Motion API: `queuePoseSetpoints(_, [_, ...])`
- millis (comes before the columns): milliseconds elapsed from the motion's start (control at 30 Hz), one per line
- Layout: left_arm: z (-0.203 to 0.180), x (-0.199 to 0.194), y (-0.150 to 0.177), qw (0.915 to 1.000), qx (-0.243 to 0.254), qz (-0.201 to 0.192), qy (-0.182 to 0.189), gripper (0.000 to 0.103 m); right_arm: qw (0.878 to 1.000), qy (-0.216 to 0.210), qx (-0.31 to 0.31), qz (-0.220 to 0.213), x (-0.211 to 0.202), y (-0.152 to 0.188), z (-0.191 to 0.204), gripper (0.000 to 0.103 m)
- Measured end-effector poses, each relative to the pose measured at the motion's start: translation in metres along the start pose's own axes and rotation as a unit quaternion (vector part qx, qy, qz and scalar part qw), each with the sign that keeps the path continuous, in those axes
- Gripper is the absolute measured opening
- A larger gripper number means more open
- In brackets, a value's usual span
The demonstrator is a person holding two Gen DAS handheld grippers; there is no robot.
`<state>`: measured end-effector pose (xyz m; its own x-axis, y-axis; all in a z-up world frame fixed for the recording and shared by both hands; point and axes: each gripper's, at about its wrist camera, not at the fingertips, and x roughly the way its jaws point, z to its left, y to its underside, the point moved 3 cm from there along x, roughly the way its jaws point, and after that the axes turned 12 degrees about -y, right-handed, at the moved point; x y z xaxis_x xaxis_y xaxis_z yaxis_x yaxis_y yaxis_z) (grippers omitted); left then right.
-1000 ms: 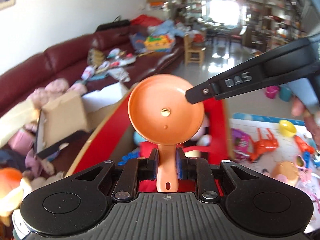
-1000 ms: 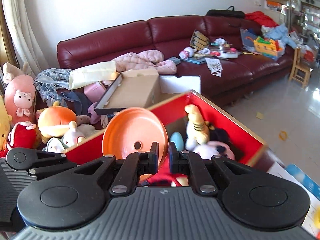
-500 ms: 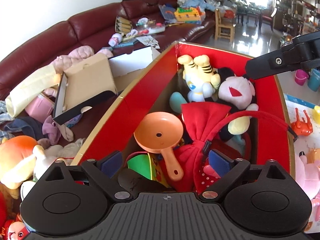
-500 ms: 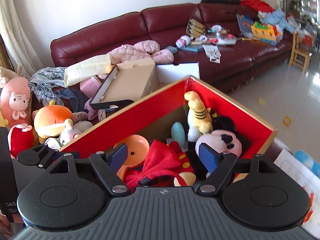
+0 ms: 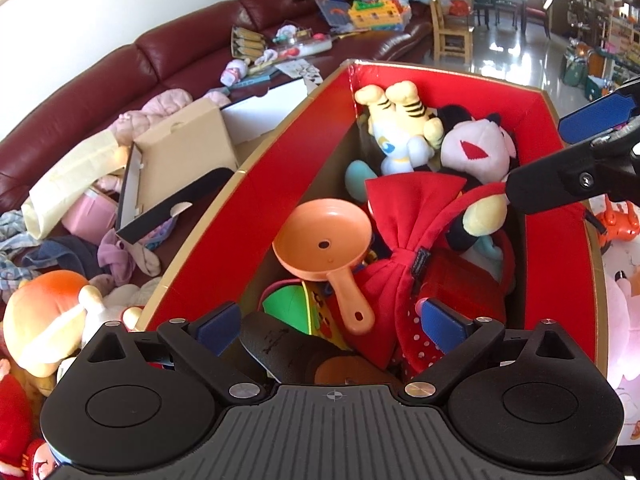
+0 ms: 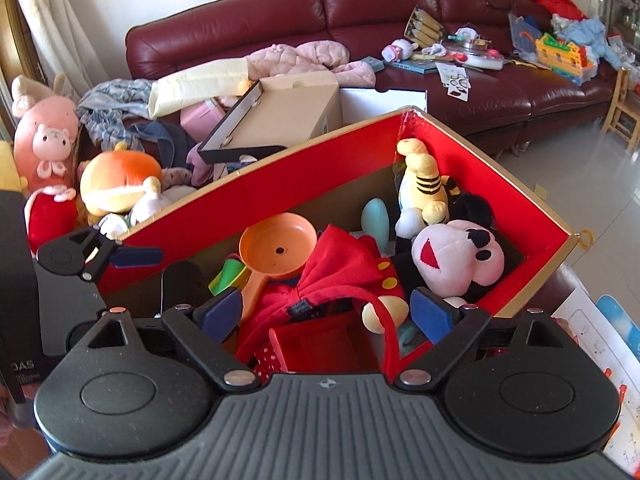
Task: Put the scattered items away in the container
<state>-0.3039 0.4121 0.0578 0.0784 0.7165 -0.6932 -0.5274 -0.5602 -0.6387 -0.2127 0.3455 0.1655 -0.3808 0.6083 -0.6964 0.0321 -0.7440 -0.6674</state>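
Both grippers hang over the red box [image 5: 256,184], pointing down into it. The left gripper [image 5: 332,326] has its jaws spread wide, the blue pads far apart, and nothing is pinched between them. Just ahead of it the orange toy pan [image 5: 324,242] lies free inside the box, bowl up and tilted, its handle pointing back toward the gripper without touching either pad. The pan leans against a red fabric bow [image 5: 404,220] on one side and sits above a green and yellow toy [image 5: 286,306] on the other.

The right gripper [image 6: 326,312] is also wide, and its jaws are opening a little further. Between its pads I see only the box's contents below: the red bow and a small red box shape [image 6: 324,346], neither of them gripped. In the left wrist view one finger of this gripper reaches in over the right wall of the box.

Deeper in the box lie a yellow striped tiger plush [image 5: 404,128] and a mouse plush with a pale face and black ears [image 6: 460,256], side by side against the far corner.

Behind the box a dark red sofa [image 6: 360,8] is strewn with clothes, an open cardboard carton [image 6: 288,116] and more toys.
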Motion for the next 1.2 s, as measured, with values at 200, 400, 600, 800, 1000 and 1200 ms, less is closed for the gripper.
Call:
queuePoseSetpoints(200, [0.001, 0.003, 0.004, 0.9996, 0.009, 0.024, 0.012, 0.102, 0.999, 0.006, -0.027, 0.019, 0.000, 0.005, 0.004, 0.094])
queuePoseSetpoints(400, [0.007, -0.004, 0.005, 0.9998, 0.006, 0.002, 0.019, 0.102, 0.996, 0.010, -0.078, 0.051, 0.002, 0.009, 0.013, 0.099])
queuePoseSetpoints(600, [0.001, -0.003, 0.007, 0.9993, 0.016, 0.012, 0.033, 0.102, 0.990, 0.018, -0.109, 0.088, 0.013, 0.018, 0.020, 0.099])
queuePoseSetpoints(800, [-0.010, 0.000, 0.010, 0.9980, 0.050, 0.021, 0.034, 0.102, 0.976, 0.005, -0.161, 0.148, 0.025, 0.036, 0.036, 0.099])
queuePoseSetpoints(1000, [-0.019, 0.005, 0.012, 0.9961, 0.077, 0.026, 0.032, 0.102, 0.966, 0.020, -0.187, 0.176, 0.032, 0.042, 0.040, 0.099])
queuePoseSetpoints(1200, [-0.023, 0.015, 0.014, 0.9954, 0.083, 0.037, 0.030, 0.102, 0.961, 0.031, -0.197, 0.190, 0.038, 0.044, 0.039, 0.100])
